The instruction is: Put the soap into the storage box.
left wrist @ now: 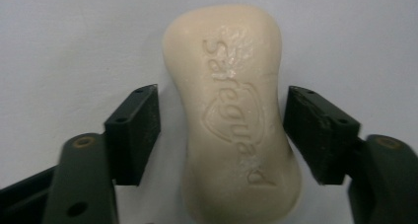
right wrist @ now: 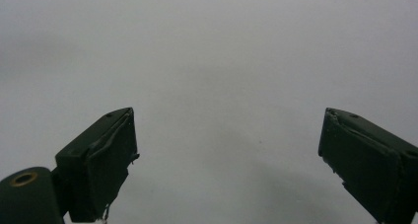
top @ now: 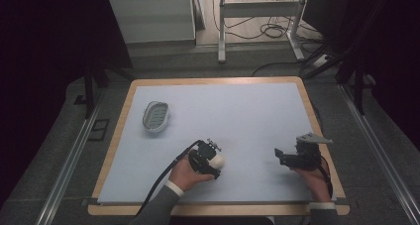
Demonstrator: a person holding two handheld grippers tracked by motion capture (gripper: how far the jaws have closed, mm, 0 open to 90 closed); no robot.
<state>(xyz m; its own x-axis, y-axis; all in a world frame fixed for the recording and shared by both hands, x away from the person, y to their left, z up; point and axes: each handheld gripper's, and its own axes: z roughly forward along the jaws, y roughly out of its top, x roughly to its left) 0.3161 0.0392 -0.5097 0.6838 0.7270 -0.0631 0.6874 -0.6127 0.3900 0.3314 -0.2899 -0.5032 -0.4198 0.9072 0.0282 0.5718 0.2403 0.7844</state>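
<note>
Cream-coloured, waisted and embossed with lettering, a bar of soap (left wrist: 231, 120) was seen lying between the spread jaws of the left gripper (left wrist: 222, 130), one black pad just beside each flank, neither clearly pressing yet. In the high view this left gripper (top: 210, 160) was held low over the pale blue mat (top: 247, 116), with the soap (top: 217, 160) at its tip. For a sound pinch, the jaws would best be closed evenly across the narrow waist, gently, since a smooth, waxy bar was judged likely to slip or squirt out under a skewed squeeze. Well apart to that gripper's right, the right gripper (top: 289, 157) was held with jaws wide and nothing between them. Farther off, ahead and to the left, an oval grey slatted soap dish (top: 155, 116) rested on the mat.
</note>
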